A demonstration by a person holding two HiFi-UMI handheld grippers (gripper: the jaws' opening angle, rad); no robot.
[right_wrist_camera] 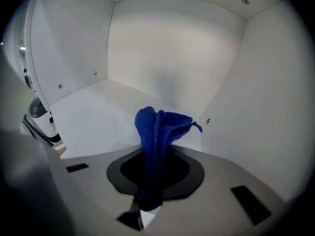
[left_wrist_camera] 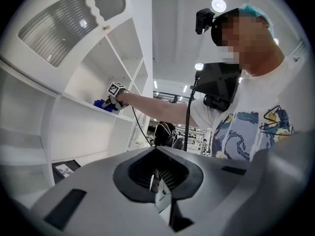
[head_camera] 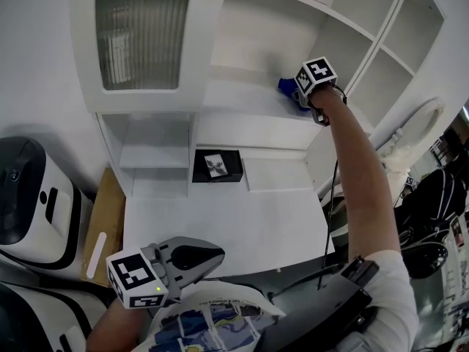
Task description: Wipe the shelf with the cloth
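Nearest the person's body, the left gripper (head_camera: 209, 257) hangs low in front of the chest with its jaws closed together and nothing between them; it has no part in the work at this moment. Higher up, at the end of an outstretched arm, the right gripper (head_camera: 299, 94) reaches into an open compartment of a white cabinet. Its jaws are clamped on a blue cloth (right_wrist_camera: 160, 132), which stands bunched in a narrow fold straight ahead of the jaws. Under and beyond the jaws lies the white shelf (right_wrist_camera: 93, 114). A side wall stands close to the right of them, and the back wall is farther ahead. The pictures do not show whether the cloth presses on the board or only hangs over it. Below that compartment, well apart from the right jaws, a black picture frame (head_camera: 218, 166) lies on a lower surface. From here the likely trouble is the bunching. A tight wad may touch only a thin strip of shelf, and a hard drag may pull it from the grip. The gripper's body may also knock the near side wall.
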